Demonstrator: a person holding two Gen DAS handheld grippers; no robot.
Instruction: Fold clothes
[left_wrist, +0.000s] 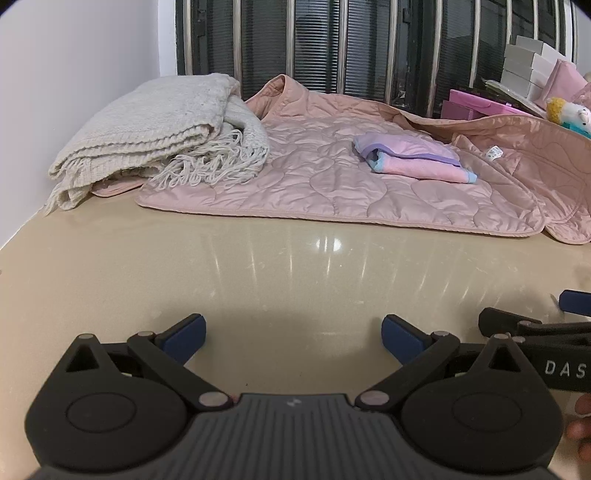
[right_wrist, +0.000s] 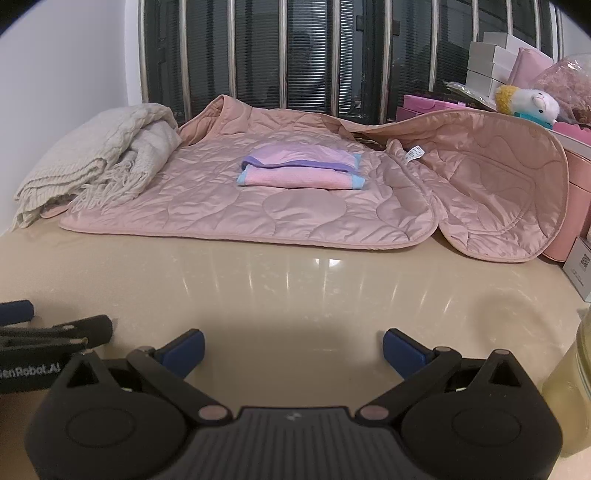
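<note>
Both grippers hang low over the glossy beige tabletop (left_wrist: 280, 273), side by side and well short of the clothes. The left gripper (left_wrist: 293, 338) has its blue-padded fingers (left_wrist: 186, 338) spread wide and holds nothing; the right gripper (right_wrist: 293, 349) is likewise spread wide and empty, and each shows at the edge of the other's view. The garment to be folded appears to be the pink quilted satin jacket (right_wrist: 236, 206), lying flat across the far half of the table with its near hem parallel to the table edge and its right-hand panel (right_wrist: 506, 199) flipped up against the clutter of boxes there, the white care label (right_wrist: 413, 153) exposed. A small folded pink-and-lilac cloth with blue trim (right_wrist: 301, 171) rests on top of the jacket's middle, and a folded cream knitted blanket with a fringe (left_wrist: 159, 136) overlaps its left edge. The step in hand looks like the reach toward the jacket, so little of the task seems done on it. To fold it well, the small cloth would probably need lifting off first, or it will be trapped inside the fold. Each gripper should then take the bound hem near a corner, pinching the edge only, since slippery satin is likely to slide if grabbed mid-panel. The blanket's fringe may drag along if the left side is pulled.
</note>
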